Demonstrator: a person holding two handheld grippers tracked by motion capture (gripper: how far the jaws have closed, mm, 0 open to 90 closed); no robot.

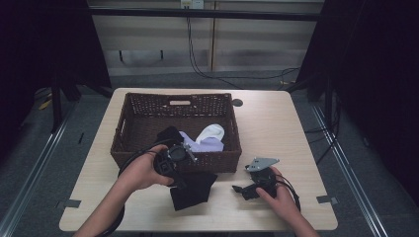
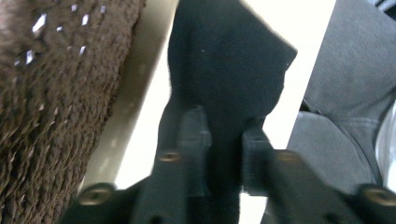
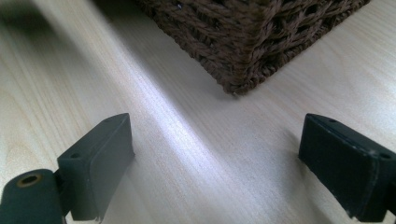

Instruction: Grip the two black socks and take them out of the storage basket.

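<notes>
— On the table (image 1: 276, 123), just in front of the basket (image 1: 148, 106), what is seen?

— A black cloth (image 1: 195, 190) is spread flat on the wood, its far edge touching or tucked against the basket's near wall. The left gripper (image 1: 174, 163) is held over that edge, pointed down.

— Is the cloth gripped?

— In the left gripper view the cloth (image 2: 224, 70) is seen between the two jaws, which stand a little apart. A fold runs up through the gap and touches both pads, but whether it is pinched or only lying between them cannot be told.

— And the right gripper?

— The right gripper (image 1: 243, 190) is held low at the table, right of the cloth and apart from it. In the right gripper view its jaws are spread wide, bare wood (image 3: 196, 154) between them and nothing held; a corner of the basket (image 3: 252, 42) is seen ahead.

— What is kept in the basket?

— A pale lilac cloth (image 1: 200, 144), a white piece (image 1: 211, 132) and another dark piece (image 1: 168, 134) are lying inside, near the front wall.
</notes>
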